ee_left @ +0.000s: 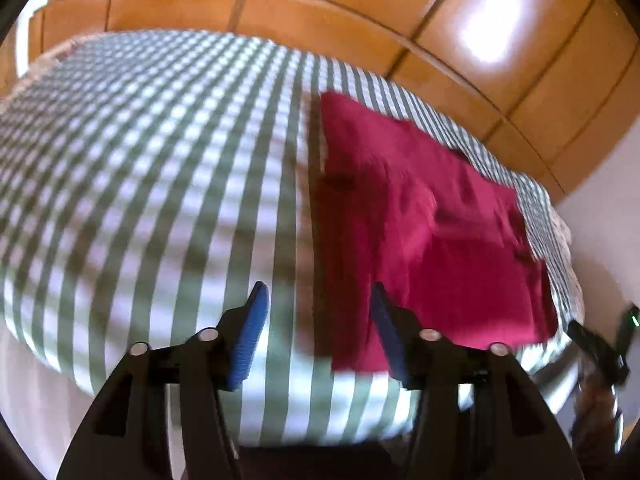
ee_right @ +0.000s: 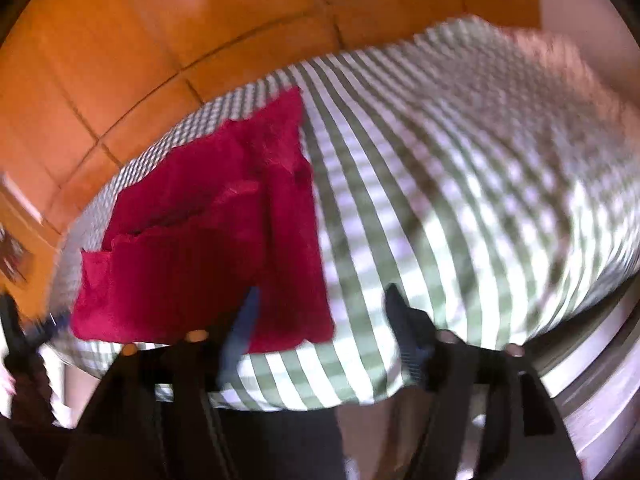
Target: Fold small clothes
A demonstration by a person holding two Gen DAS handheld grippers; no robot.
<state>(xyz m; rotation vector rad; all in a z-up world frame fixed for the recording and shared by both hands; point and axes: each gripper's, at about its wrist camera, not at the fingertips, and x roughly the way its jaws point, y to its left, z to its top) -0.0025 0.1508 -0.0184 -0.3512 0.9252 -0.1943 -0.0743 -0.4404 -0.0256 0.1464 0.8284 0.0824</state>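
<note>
Red garment (ee_left: 432,232) lies flat on the striped bed (ee_left: 160,184) — both fingers (ee_left: 256,320) sets wide, empty, hovering just short of its near edge.

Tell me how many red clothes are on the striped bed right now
1. A single red garment lies folded flat on the striped bed cover, near its front edge, just ahead of both open grippers. Nothing seems hidden, though the views are blurred.

A home bedroom: a bed (ee_left: 160,168) under a green-and-white checked cover stands before glossy orange-brown wooden wardrobe doors (ee_left: 320,12) that fill the wall behind.
</note>
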